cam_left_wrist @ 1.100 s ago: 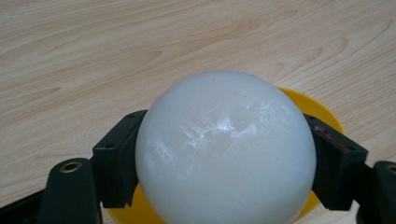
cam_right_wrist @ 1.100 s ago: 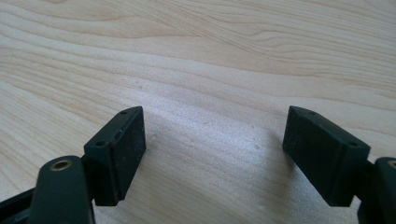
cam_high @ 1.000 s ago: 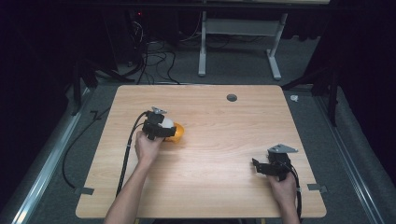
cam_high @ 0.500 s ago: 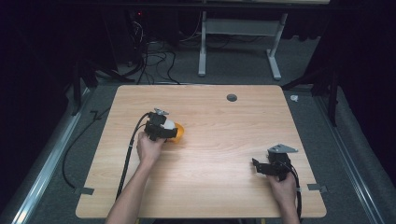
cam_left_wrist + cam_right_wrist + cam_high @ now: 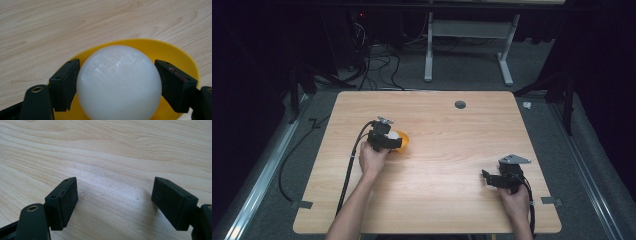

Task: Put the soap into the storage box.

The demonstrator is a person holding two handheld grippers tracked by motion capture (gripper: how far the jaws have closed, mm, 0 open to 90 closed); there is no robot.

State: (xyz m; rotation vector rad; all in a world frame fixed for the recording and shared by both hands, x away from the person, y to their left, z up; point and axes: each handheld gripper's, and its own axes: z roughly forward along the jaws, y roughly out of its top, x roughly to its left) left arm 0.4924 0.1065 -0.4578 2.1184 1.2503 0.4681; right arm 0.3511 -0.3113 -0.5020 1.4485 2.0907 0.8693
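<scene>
From above, my left gripper point(image 5: 393, 141) sits over the yellow bowl point(image 5: 403, 141) left of the table's point(image 5: 442, 150) middle; my right gripper point(image 5: 494, 179) rests spread, well apart, near the right edge. In the left gripper view, the jaws flank the white ball point(image 5: 118, 83) in the bowl, pads at its sides; whether they pinch it I cannot tell. I would squeeze evenly at its widest part, then lift straight. The right gripper view has bare wood between open jaws.

The ball point(image 5: 118, 83) sits in the bowl point(image 5: 180, 57) on the table's point(image 5: 452, 145) left half.
</scene>
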